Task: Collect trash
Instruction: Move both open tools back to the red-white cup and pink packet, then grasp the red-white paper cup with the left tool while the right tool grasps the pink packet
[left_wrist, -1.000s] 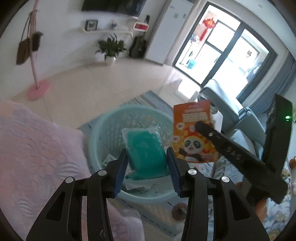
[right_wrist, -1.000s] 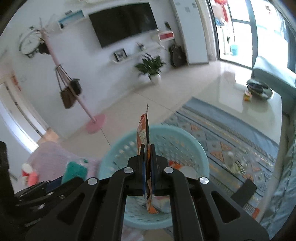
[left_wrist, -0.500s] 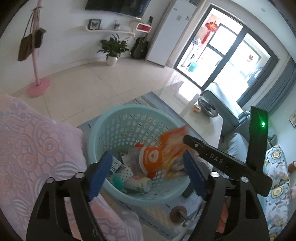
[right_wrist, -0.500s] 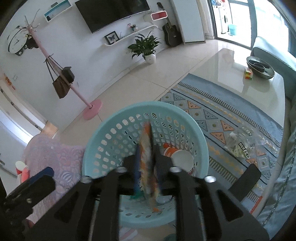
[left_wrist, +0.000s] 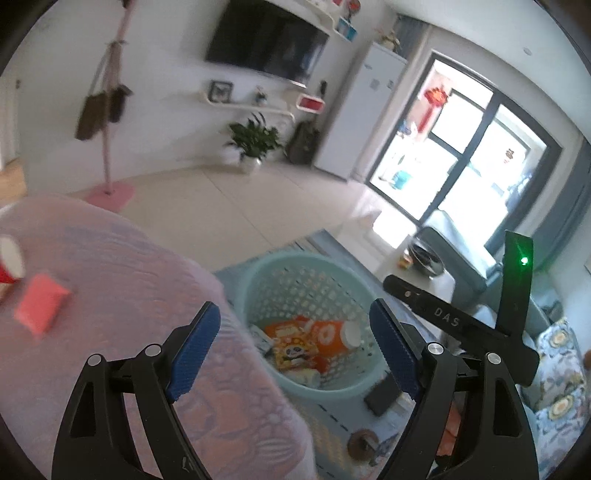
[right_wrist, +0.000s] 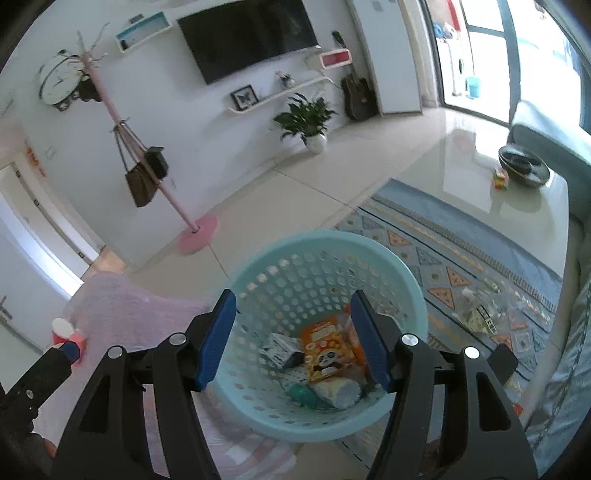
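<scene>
1 s before, the left gripper (left_wrist: 295, 350) pinched a teal pouch and the right gripper (right_wrist: 293, 338) an orange panda packet (right_wrist: 328, 354); both were released. Packet lay flat in the basket (right_wrist: 402, 269) among other trash; pouch (right_wrist: 301, 393) apparently low beside it. Left jaws spread wide over the pink cover's (left_wrist: 110, 277) edge; right jaws spread above the basket. A pink packet (left_wrist: 42, 308) and a red cup (left_wrist: 9, 260) remained on the cover.
</scene>
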